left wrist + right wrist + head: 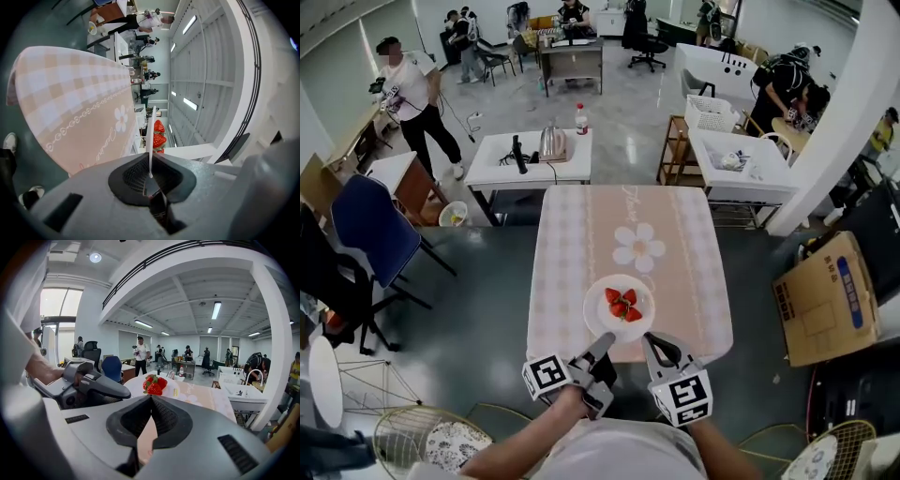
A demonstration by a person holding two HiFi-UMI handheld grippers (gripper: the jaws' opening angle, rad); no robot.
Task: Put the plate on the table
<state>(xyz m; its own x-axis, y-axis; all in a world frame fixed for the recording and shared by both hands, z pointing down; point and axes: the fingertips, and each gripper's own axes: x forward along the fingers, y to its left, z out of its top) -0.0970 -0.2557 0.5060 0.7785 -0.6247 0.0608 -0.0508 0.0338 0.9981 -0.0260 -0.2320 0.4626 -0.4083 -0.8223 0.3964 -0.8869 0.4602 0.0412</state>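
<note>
1 plate [592, 311], white, over the near end of the table [581, 239], close to the near edge. Can't tell whether it rests on the cloth or sits just above it. Strawberries [622, 306] piled on it, at least 3, exact count unclear.

2 grippers, both at the plate's near rim. Left gripper [607, 339]: jaws pinch the plate's rim, and the left gripper view shows the thin white edge clamped between the pads. Right gripper [649, 337]: jaws pressed together with nothing between them, tips just at the rim. Can't tell if they touch it.

Surface: 1 square table under a pink-and-white checked cloth [684, 281], with 1 white flower print [638, 247] mid-table, beyond the plate. Cloth hangs over the edges.

Room: big open office with a grey glossy floor [487, 309]. 1 white desk [502, 155] just beyond the table, with 1 metal kettle [551, 142] and 1 red-capped bottle [580, 119] on it. 1 blue chair [366, 225] at left. 1 cardboard box [823, 300] on the floor at right. 1 white basket [712, 112] on a counter at the far right. Several people stand around the far desks, one in a white shirt [408, 94] at far left. White ceiling beams and strip lights show in the gripper views.
</note>
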